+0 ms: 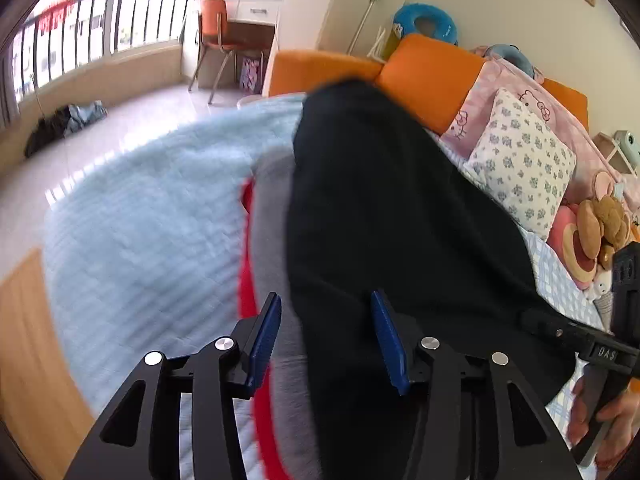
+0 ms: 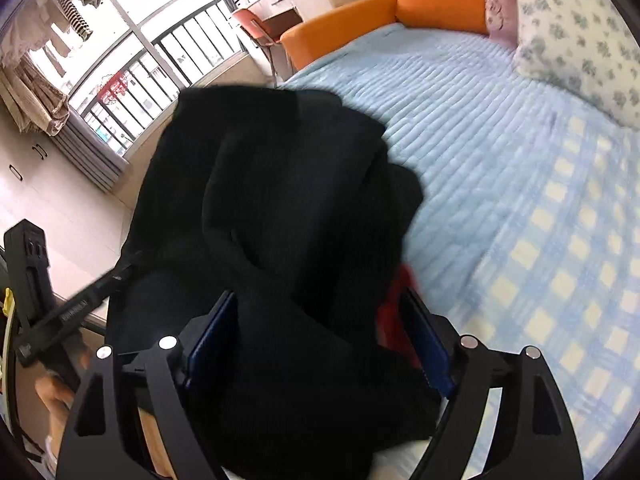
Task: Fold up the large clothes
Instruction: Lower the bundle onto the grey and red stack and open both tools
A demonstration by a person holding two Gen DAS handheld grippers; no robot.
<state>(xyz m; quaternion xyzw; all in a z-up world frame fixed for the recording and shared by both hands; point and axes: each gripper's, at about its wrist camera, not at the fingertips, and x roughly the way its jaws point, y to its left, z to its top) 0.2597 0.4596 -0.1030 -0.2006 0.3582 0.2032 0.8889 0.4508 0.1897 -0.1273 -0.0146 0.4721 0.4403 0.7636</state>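
On the pale blue bedspread [image 2: 472, 128], the black garment [image 2: 288, 208] lies bunched straight ahead of both your grippers, its long axis running away toward the orange headboard [image 1: 428, 76]. Your right gripper [image 2: 320, 344] stands spread around a thick fold; your left gripper [image 1: 326, 340] hangs half-spread at the garment's grey-and-red edge, pinching nothing. No containers are in view.
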